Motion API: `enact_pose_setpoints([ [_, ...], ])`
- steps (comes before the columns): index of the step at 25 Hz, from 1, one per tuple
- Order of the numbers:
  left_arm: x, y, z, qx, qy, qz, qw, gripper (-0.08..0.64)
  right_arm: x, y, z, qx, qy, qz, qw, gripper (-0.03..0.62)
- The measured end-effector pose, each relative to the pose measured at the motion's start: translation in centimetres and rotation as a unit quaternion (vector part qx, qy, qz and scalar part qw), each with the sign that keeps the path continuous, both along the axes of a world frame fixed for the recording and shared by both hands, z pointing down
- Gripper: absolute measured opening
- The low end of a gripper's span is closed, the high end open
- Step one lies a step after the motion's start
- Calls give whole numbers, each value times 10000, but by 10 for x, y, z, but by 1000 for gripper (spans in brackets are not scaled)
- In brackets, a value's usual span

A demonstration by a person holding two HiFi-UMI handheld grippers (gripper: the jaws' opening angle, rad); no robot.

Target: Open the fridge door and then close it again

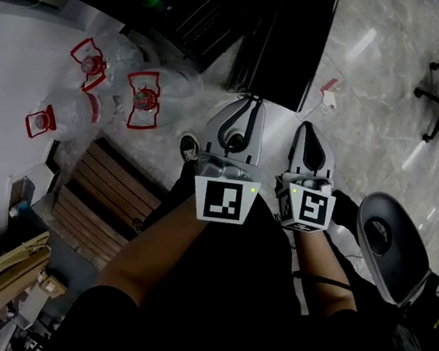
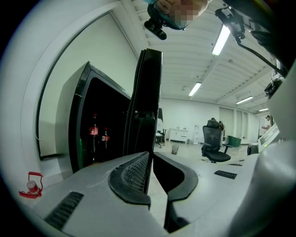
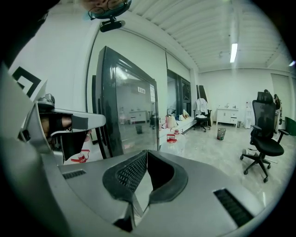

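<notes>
The black fridge (image 1: 187, 12) stands open, and its dark glass door (image 1: 304, 27) swings out over the floor. In the left gripper view the door (image 2: 148, 92) is edge-on, straight beyond the jaws, and cola bottles (image 2: 94, 134) stand inside. The right gripper view faces the door's glass side (image 3: 129, 106). My left gripper (image 1: 251, 104) points at the door's lower edge with its tips together and nothing held; whether it touches the door is unclear. Beside it my right gripper (image 1: 308, 127) is also shut and empty. Their jaw tips meet in both gripper views, the left gripper (image 2: 149, 153) and the right gripper (image 3: 147, 152).
Packs of water bottles with red handles (image 1: 143, 100) lie on the floor left of the fridge. A slatted wooden pallet (image 1: 107, 187) is at my left. An office chair (image 1: 437, 97) stands at far right, another seat (image 1: 388, 239) near my right leg.
</notes>
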State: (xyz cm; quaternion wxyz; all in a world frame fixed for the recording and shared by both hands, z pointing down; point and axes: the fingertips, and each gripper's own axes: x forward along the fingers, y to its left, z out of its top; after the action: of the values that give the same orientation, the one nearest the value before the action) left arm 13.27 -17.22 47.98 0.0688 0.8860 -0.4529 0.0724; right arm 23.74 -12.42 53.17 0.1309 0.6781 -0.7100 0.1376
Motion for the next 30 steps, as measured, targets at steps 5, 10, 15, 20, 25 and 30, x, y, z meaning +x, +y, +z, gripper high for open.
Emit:
enact_pose_setpoints([
  [5, -31, -12, 1, 13, -30, -316, 9995, 29, -21, -11, 0, 11, -11, -198, 9998, 15],
  [10, -65, -32, 6, -97, 150, -703, 9974, 29, -35, -22, 2, -27, -10, -357, 9994, 15],
  [15, -103, -61, 9, -67, 124, -901, 9958, 32, -45, -33, 7, -95, 12, -434, 9990, 15],
  [20, -134, -92, 7, 56, 37, -1048, 9945, 35, -56, -49, 7, -90, -26, -524, 9986, 15],
  [25, -138, -101, 4, 95, 130, -1119, 9936, 43, -64, -61, 6, -56, 48, -634, 9980, 15],
  [30, -138, -100, 5, 146, 116, -1230, 9922, 44, -62, -65, 5, -16, 49, -621, 9981, 15],
])
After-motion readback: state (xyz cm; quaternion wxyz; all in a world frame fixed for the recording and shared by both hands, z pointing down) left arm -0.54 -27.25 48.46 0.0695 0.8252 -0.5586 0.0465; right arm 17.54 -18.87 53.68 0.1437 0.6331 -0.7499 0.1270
